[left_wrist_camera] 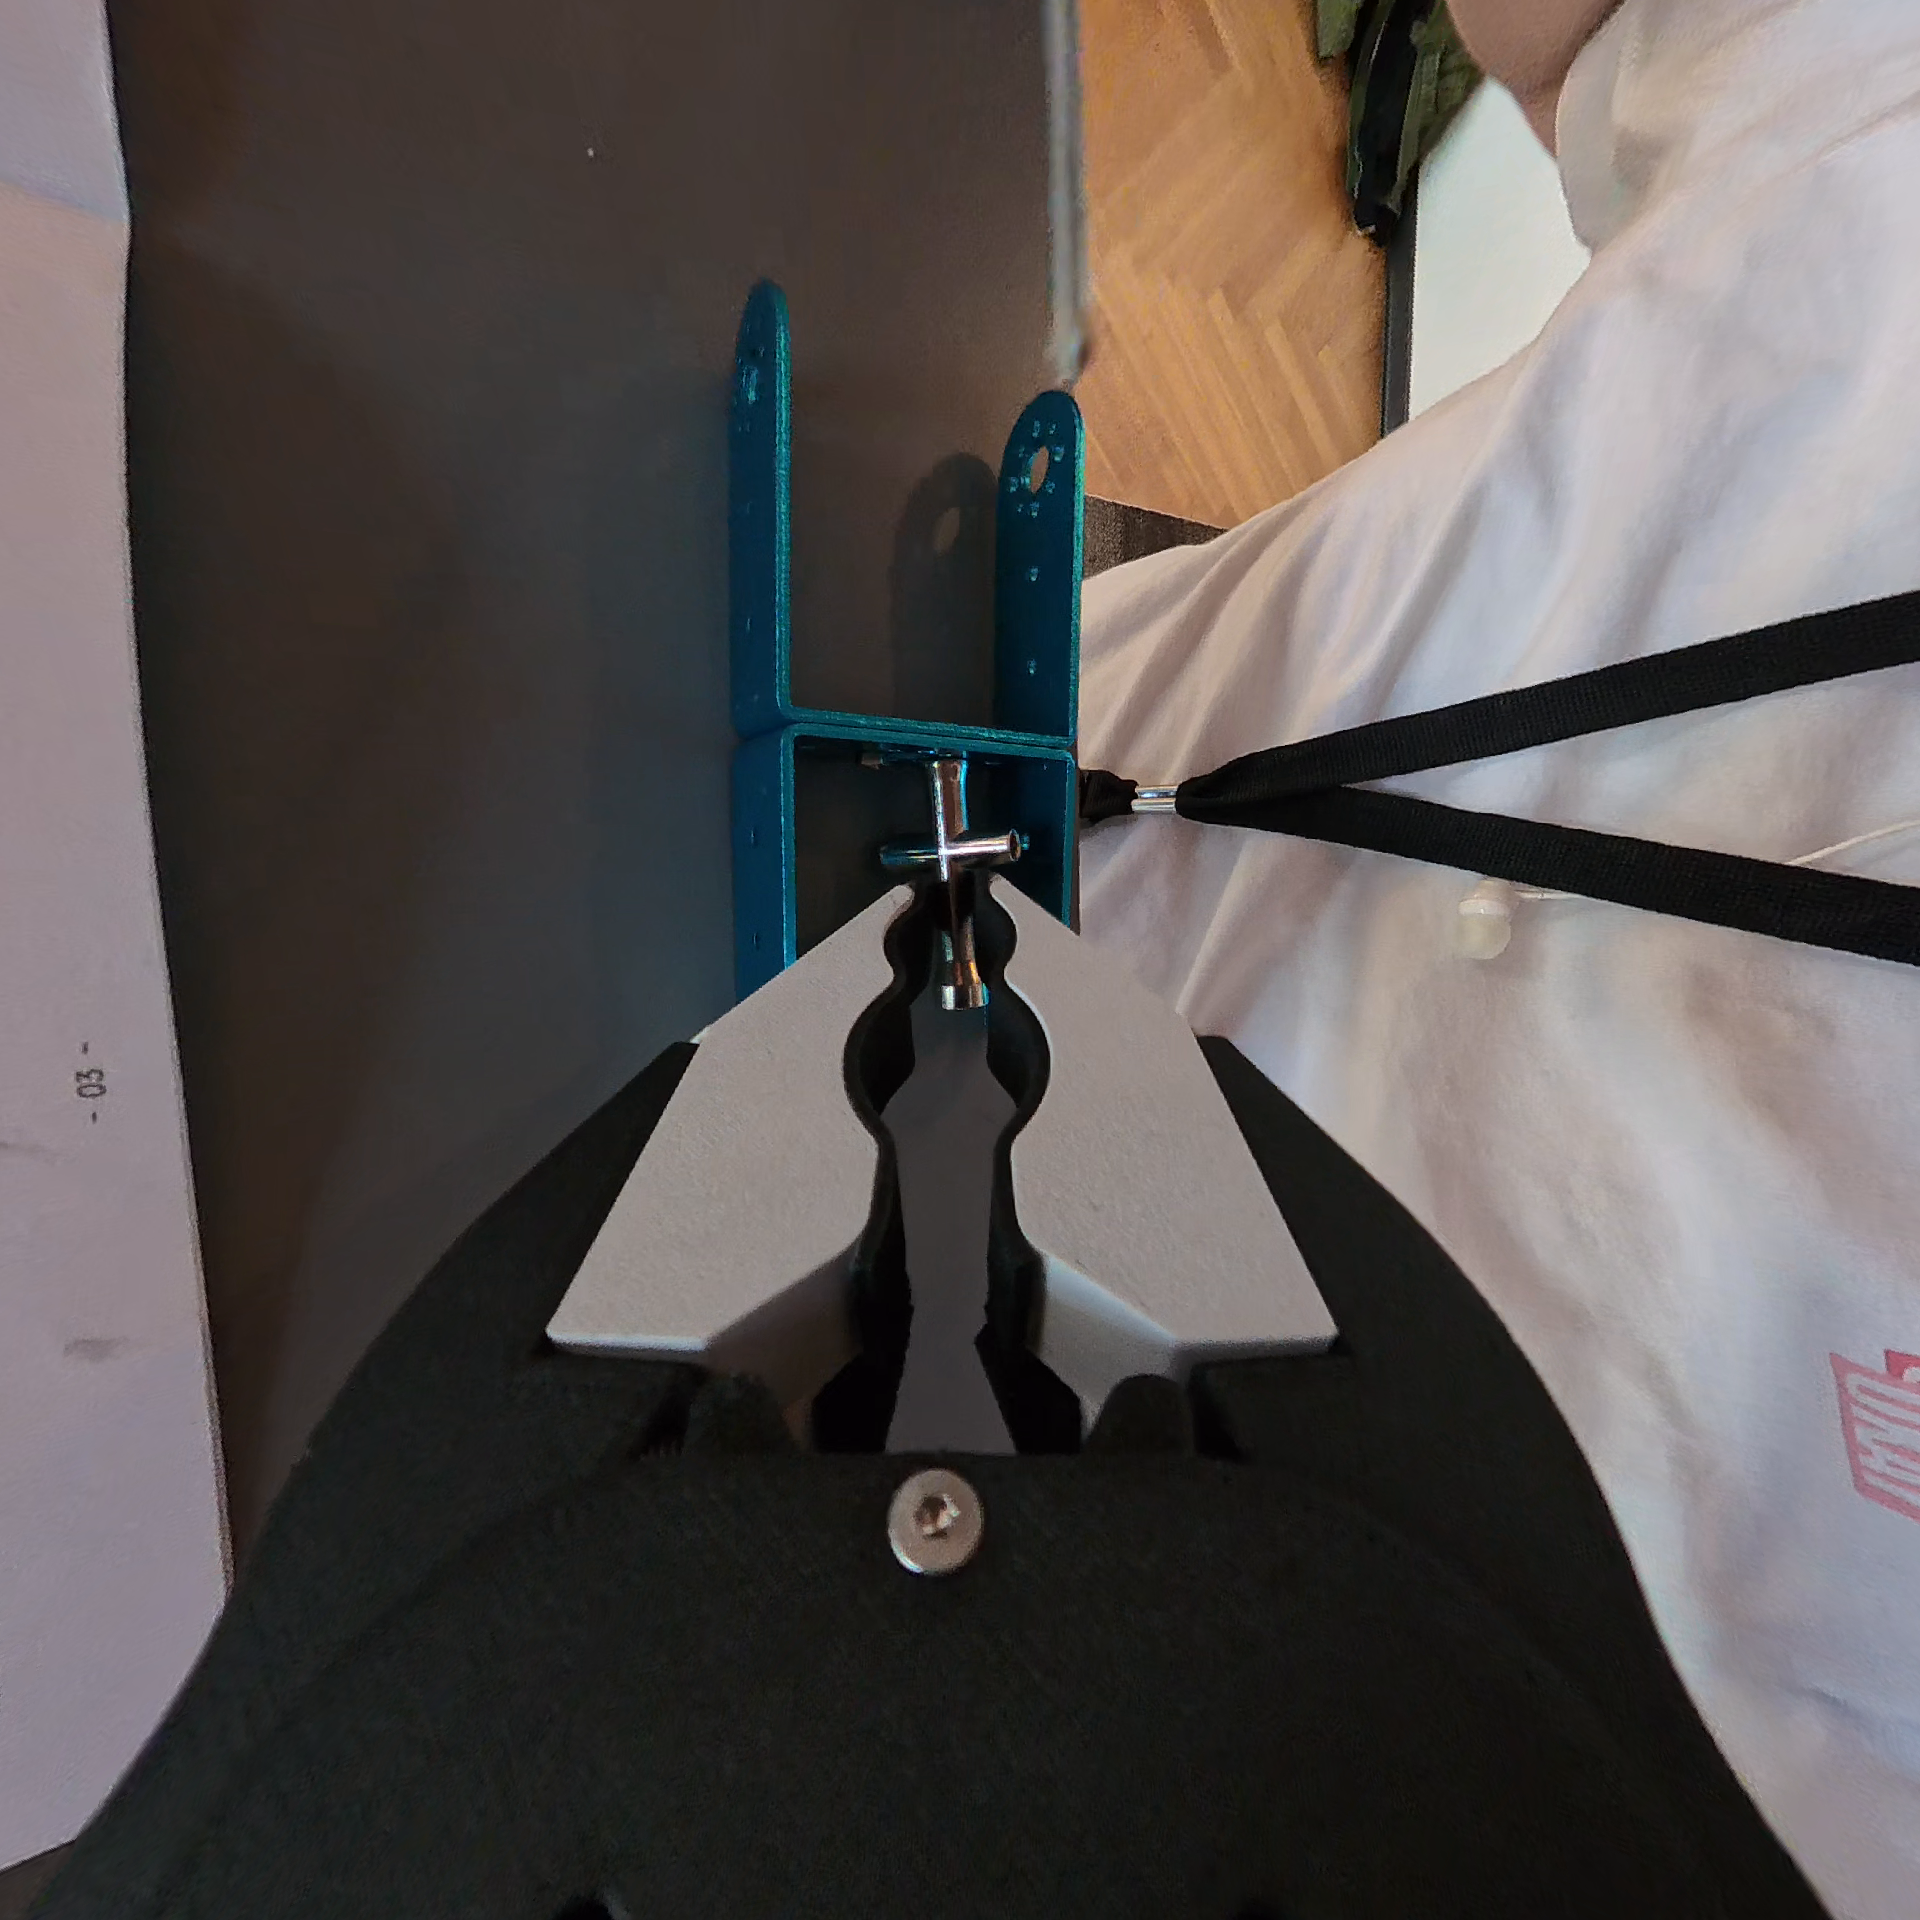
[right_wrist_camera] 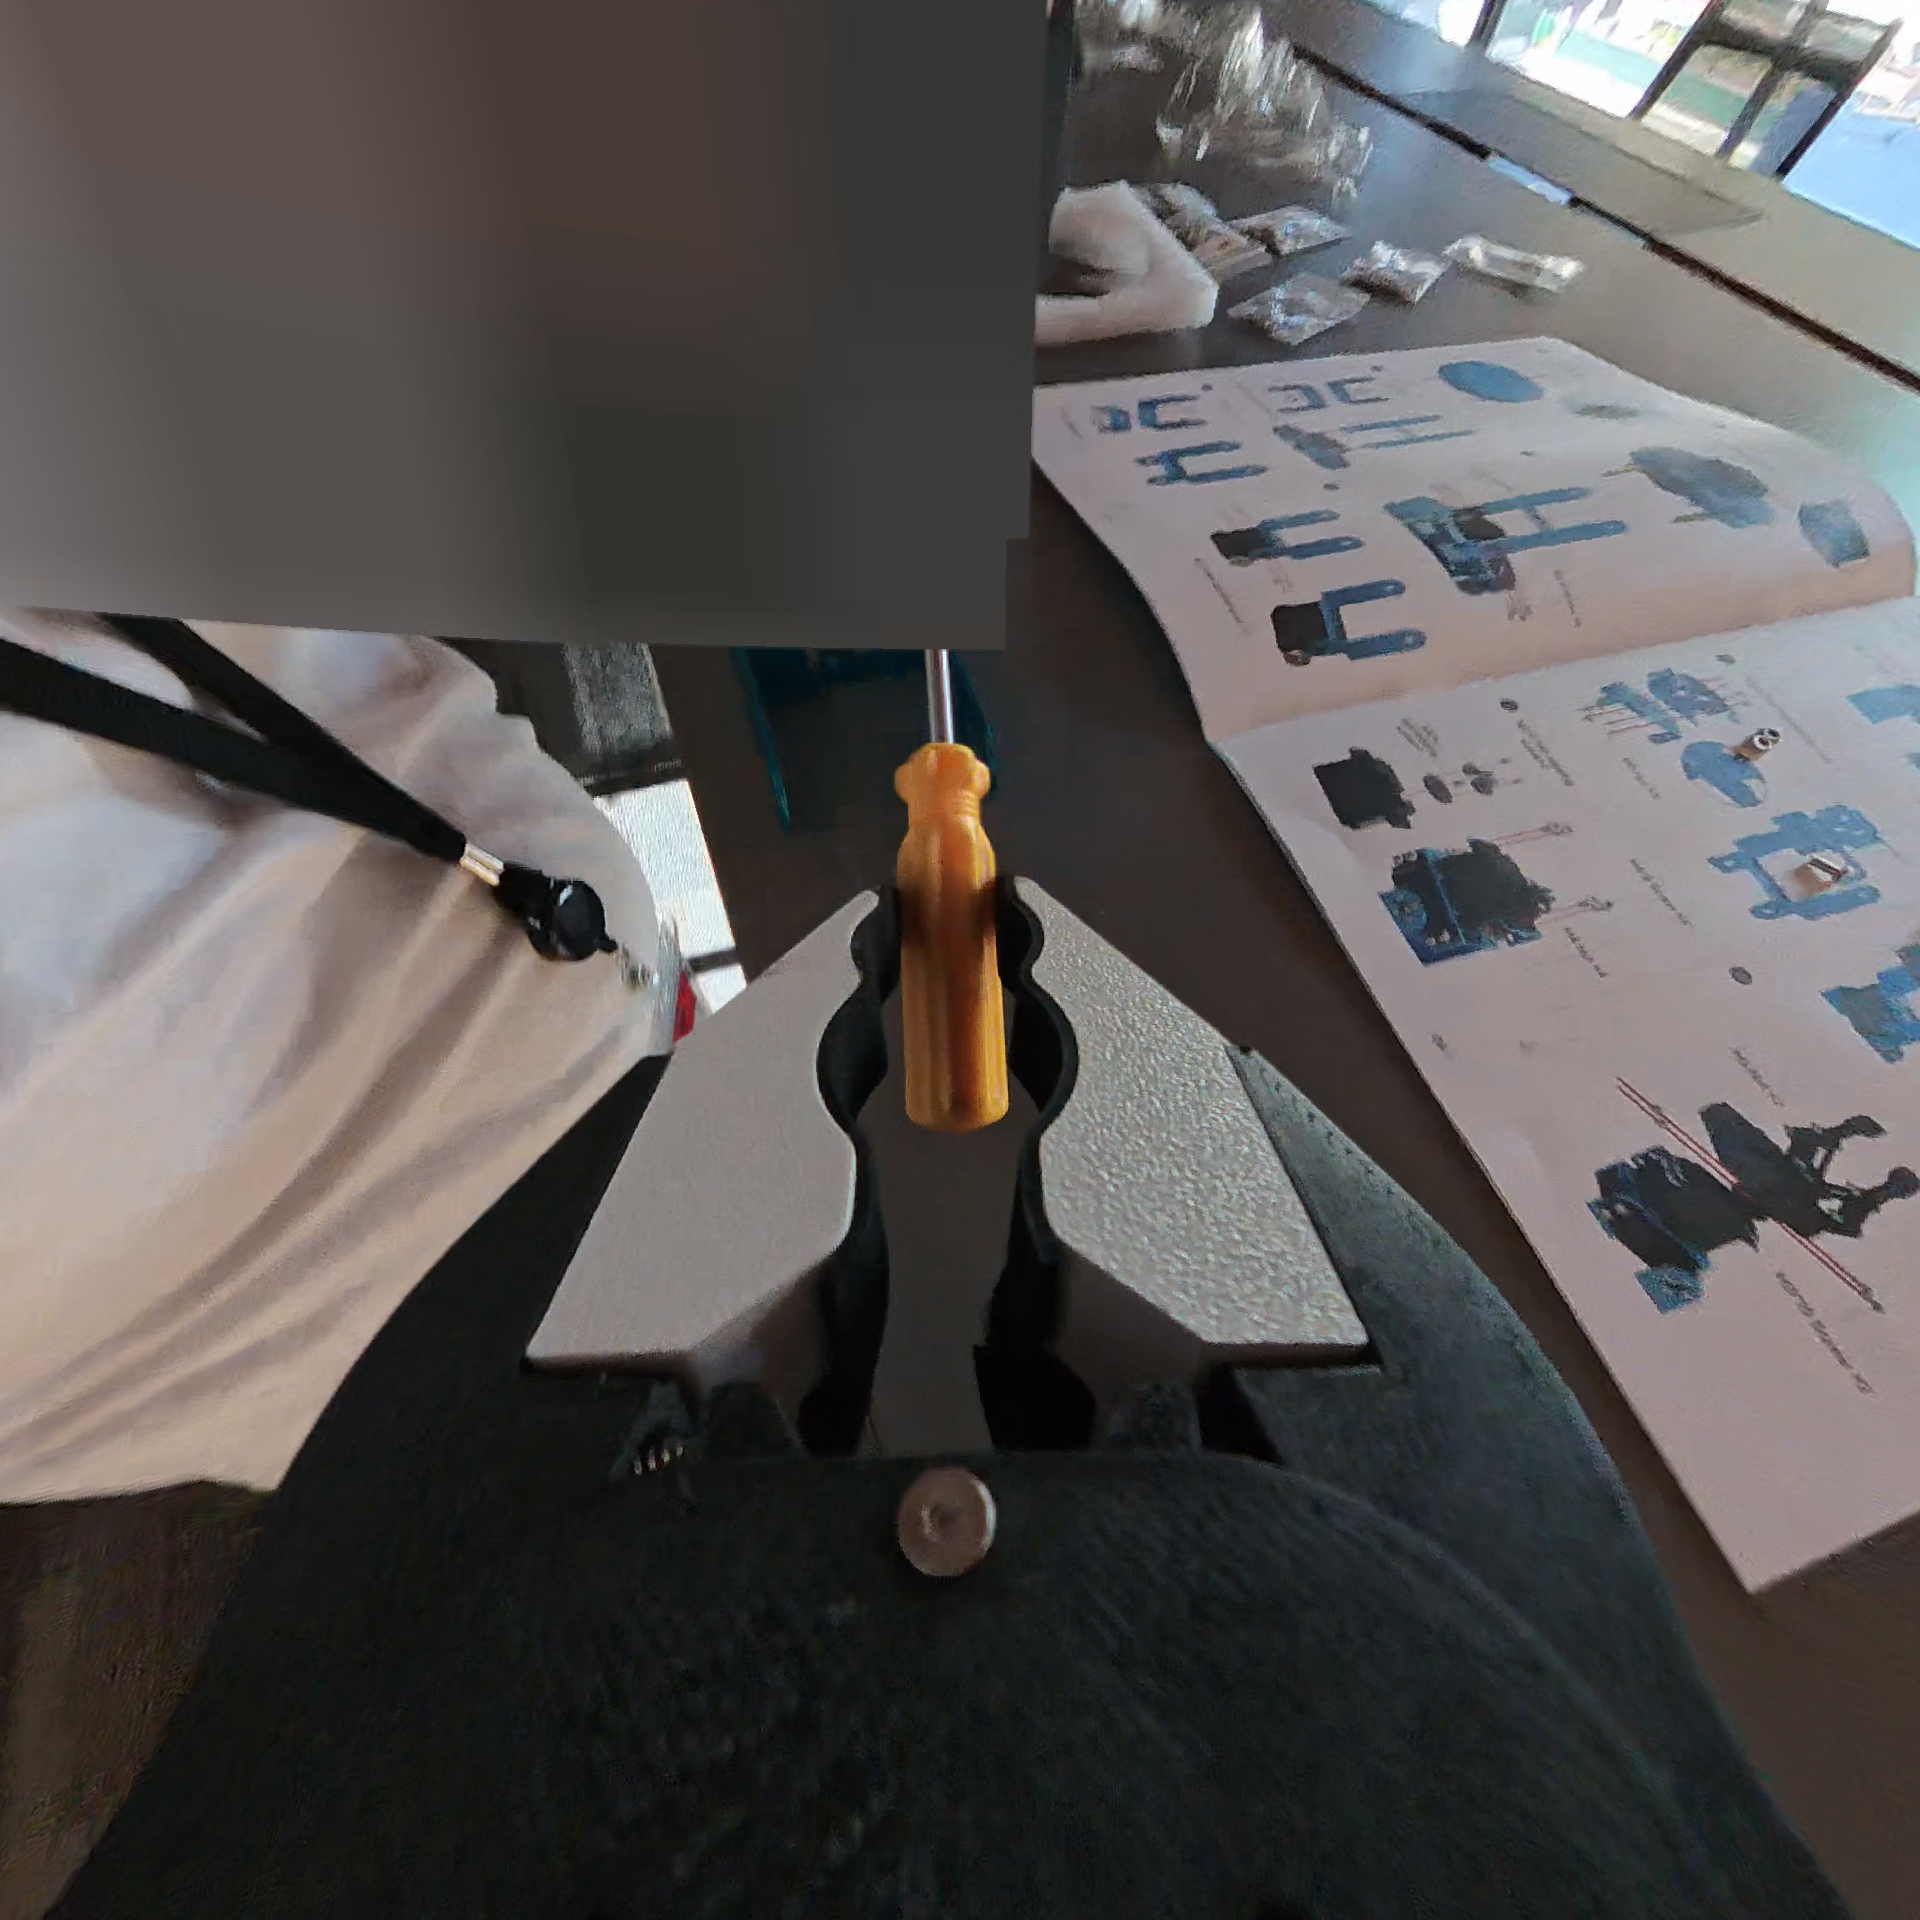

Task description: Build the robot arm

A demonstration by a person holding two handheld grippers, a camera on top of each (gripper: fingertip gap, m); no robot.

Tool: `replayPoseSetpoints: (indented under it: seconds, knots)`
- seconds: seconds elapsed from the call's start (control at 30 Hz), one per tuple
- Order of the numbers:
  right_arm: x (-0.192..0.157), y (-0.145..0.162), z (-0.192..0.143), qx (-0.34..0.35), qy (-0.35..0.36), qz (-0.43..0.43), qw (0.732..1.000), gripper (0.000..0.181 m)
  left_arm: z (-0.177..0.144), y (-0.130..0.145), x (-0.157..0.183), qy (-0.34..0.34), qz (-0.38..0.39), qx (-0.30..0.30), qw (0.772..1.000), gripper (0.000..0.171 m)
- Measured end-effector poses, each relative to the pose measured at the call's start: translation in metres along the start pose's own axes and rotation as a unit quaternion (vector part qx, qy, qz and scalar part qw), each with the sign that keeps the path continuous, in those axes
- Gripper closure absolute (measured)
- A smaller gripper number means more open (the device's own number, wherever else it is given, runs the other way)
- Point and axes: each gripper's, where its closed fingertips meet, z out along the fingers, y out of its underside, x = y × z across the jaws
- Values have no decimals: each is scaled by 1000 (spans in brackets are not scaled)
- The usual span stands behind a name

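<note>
My left gripper point(left_wrist_camera: 951, 894) is shut on a small silver cross-shaped socket wrench point(left_wrist_camera: 951, 847), whose far end sits inside a blue metal bracket assembly point(left_wrist_camera: 904, 665) made of two U-shaped pieces joined back to back on the dark table point(left_wrist_camera: 468, 520). A thin metal shaft point(left_wrist_camera: 1065, 187) reaches down from the top towards the bracket. My right gripper point(right_wrist_camera: 948, 894) is shut on a screwdriver with an orange handle point(right_wrist_camera: 951, 956); its steel shaft point(right_wrist_camera: 938, 694) points forward at the blue bracket point(right_wrist_camera: 774, 748), whose upper part is hidden by a blurred patch.
An open instruction booklet point(right_wrist_camera: 1558, 831) with blue diagrams lies on the table at the right, with two small metal parts point(right_wrist_camera: 1813, 876) on it. Small bags of parts point(right_wrist_camera: 1299, 301) and white foam point(right_wrist_camera: 1122, 260) lie farther back. A person in a white shirt point(left_wrist_camera: 1507, 935) with a black lanyard point(left_wrist_camera: 1558, 769) sits close. Tip to tip, the grippers are about 15 cm apart.
</note>
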Motion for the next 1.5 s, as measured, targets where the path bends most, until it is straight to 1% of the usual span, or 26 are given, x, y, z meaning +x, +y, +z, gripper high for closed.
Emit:
replayPoseSetpoints:
  seconds: [0.13, 0.2, 0.3, 0.43, 0.7, 0.93, 1.5]
  knots:
    - [-6, 18, 1, -67, -37, -46, 996, 164, 0, 1, 0, 4, 7, -13, 1000, 166]
    - [-7, 29, 6, -114, -37, -59, 991, 164, 0, 1, 0, 5, 7, -16, 1000, 166]
    - [-16, 34, 15, -137, -59, -71, 986, 164, 0, 1, 0, 6, 11, -20, 1000, 166]
    - [-19, 32, 20, -140, -63, -79, 985, 164, 0, 1, 0, 4, 19, -26, 999, 166]
    - [-20, 30, 18, -131, -64, -62, 987, 164, 1, 1, 1, 9, 34, -31, 999, 166]
    - [-21, 33, 20, -139, -59, -59, 987, 164, 1, -2, 0, 4, 50, -34, 998, 166]
    - [-22, 32, 18, -142, -53, -53, 987, 164, 1, -2, 0, 5, 60, -37, 998, 166]
